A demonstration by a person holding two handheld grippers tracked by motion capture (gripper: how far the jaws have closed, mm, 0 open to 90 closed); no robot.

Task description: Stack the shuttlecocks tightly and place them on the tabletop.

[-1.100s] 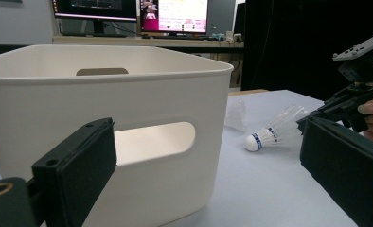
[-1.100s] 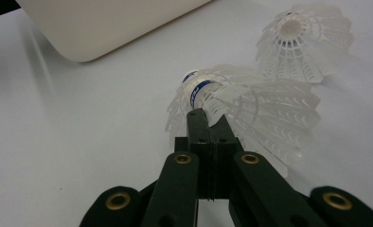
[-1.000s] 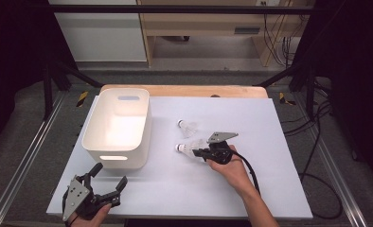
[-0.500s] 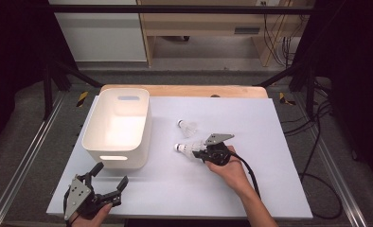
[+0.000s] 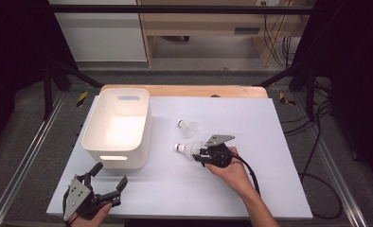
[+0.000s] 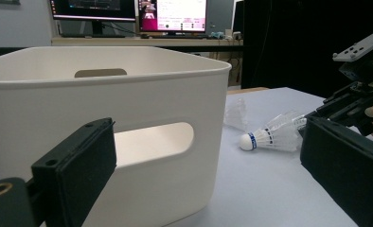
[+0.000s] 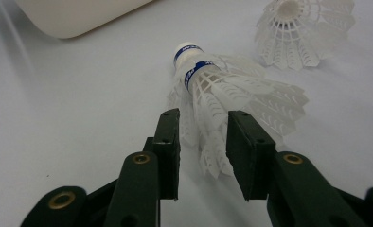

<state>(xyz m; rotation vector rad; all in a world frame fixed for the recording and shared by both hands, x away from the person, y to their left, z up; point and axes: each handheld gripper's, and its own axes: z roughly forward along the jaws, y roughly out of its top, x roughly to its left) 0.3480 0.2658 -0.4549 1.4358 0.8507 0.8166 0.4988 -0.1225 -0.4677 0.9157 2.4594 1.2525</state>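
on the smooth white table (image 5: pixel 279 142), the right claw (image 7: pixel 202 137) has just been opening around a feathery plastic shuttlecock (image 7: pixel 232 90).

I see a white plastic-skirted shuttlecock (image 7: pixel 222 90) with blue bands, a plain white plastic bin (image 5: pixel 118 127), and black gripper jaws.

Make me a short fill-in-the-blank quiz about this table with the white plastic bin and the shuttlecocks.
1. The number of white plastic shuttlecocks lying on the grey table is ____.
2. The white plastic bin contains ____.
3. The nearer shuttlecock's cork tip carries a band coloured ____.
4. The right hand-held gripper has the nearer shuttlecock's ____ between its jaws.

Missing words: two; nothing; blue; skirt
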